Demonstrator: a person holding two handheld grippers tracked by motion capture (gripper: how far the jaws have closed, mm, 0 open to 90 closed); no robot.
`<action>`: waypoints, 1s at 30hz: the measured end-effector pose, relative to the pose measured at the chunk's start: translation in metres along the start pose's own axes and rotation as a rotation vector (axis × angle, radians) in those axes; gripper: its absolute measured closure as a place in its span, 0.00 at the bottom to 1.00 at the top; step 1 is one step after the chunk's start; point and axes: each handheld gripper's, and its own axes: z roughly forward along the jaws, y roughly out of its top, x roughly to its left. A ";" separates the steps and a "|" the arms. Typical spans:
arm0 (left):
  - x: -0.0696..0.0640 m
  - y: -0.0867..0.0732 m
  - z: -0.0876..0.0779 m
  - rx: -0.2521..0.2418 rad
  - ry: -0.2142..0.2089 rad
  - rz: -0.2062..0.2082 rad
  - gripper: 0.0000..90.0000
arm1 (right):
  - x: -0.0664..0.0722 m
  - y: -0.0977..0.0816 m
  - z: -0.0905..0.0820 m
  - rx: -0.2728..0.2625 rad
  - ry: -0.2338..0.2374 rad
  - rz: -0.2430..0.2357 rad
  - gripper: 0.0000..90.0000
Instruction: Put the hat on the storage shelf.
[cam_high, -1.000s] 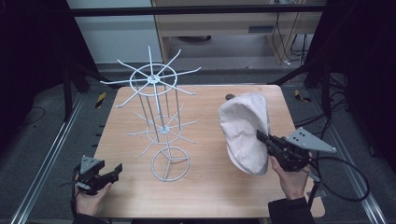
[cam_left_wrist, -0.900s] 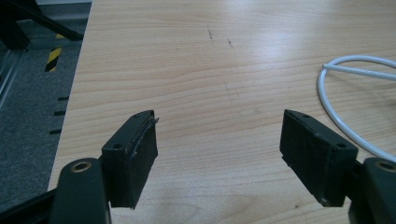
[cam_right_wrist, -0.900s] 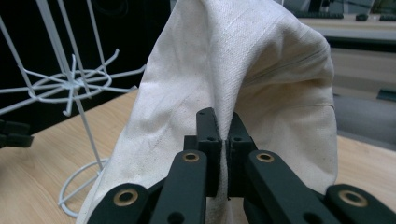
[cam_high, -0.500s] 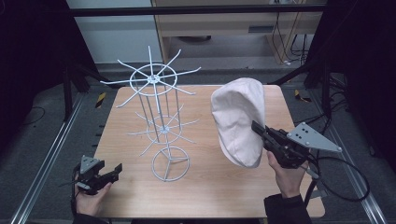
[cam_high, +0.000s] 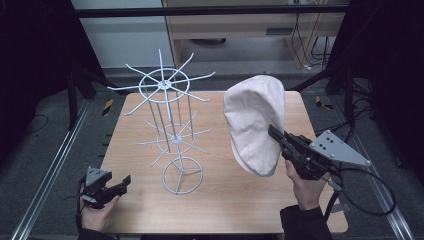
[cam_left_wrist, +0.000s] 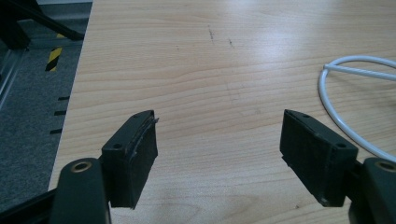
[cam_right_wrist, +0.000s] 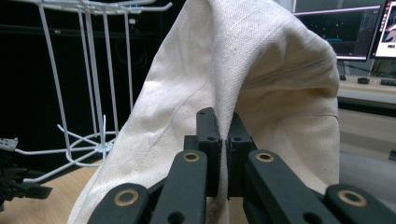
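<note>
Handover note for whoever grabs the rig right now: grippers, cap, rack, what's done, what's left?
Right gripper: shut on the cream cap, held in the air right of the white wire rack.
Left gripper: open, empty, low over the table at its near left corner.
Rack stands mid-table, its prongs bare.
Done: cap picked up.
Left: probably hang it on a prong, then release.

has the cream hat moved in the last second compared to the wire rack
Yes. The cream hat, clamped in the right gripper, has risen off the table and shifted left, toward the white wire rack, which stayed put.
</note>
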 end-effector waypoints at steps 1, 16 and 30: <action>0.000 0.000 0.000 0.001 -0.001 0.002 0.30 | 0.001 0.003 -0.002 -0.015 0.003 -0.005 0.98; 0.000 0.000 0.001 0.005 -0.001 0.001 0.30 | 0.008 0.022 -0.009 -0.089 0.022 -0.051 0.98; 0.000 0.000 0.001 0.007 -0.001 0.002 0.30 | 0.020 0.041 -0.018 -0.160 0.056 -0.080 0.98</action>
